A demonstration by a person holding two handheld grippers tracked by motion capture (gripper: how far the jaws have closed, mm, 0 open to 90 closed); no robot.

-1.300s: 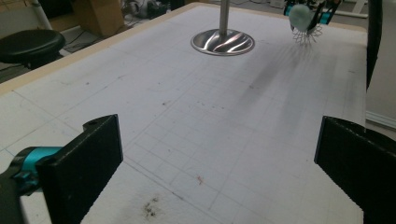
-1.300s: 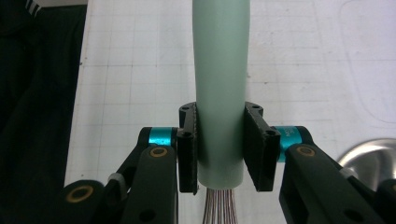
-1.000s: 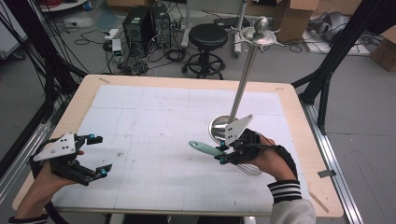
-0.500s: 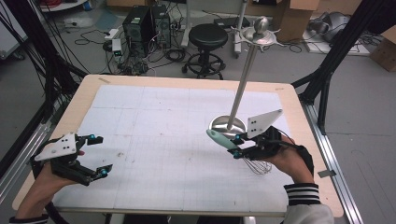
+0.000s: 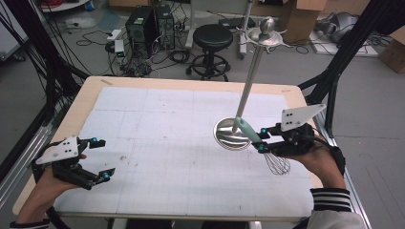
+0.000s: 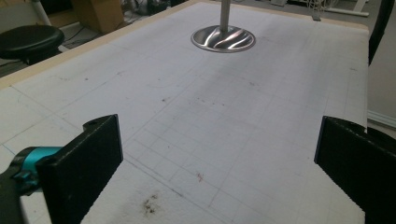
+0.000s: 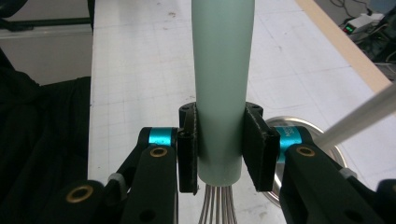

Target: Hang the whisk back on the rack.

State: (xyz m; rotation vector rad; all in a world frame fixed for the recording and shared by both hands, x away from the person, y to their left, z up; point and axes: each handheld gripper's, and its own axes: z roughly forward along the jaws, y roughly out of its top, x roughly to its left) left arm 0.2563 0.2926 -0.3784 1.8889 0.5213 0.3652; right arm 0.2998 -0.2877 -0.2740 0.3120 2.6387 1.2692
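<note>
At the left edge of the table (image 5: 143, 90), the left hand-held gripper (image 5: 98, 159) rests low over the white gridded mat (image 5: 167, 138), its 2 black jaws spread wide with nothing between them. Seen in the left gripper view, those jaws frame bare mat with a few dark specks (image 6: 150, 204), and the round metal base (image 6: 223, 38) of a stand lies far ahead. Toward the middle right in the high view, that stand (image 5: 249, 81) rises as a thin pole from its shiny disc to a hooked top (image 5: 266, 34) well above the table. Just beside the disc, on its right, the right hand-held gripper (image 5: 261, 139) is raised off the mat and clamps the pale green handle of a whisk (image 5: 247, 130). The handle slants up toward the pole, while the wire loops (image 5: 277, 163) hang below the person's right hand (image 5: 321, 160). From the right gripper view, the 2 pads press on either side of the handle (image 7: 222, 84) close to its lower end, where the wires (image 7: 215, 207) emerge.
</note>
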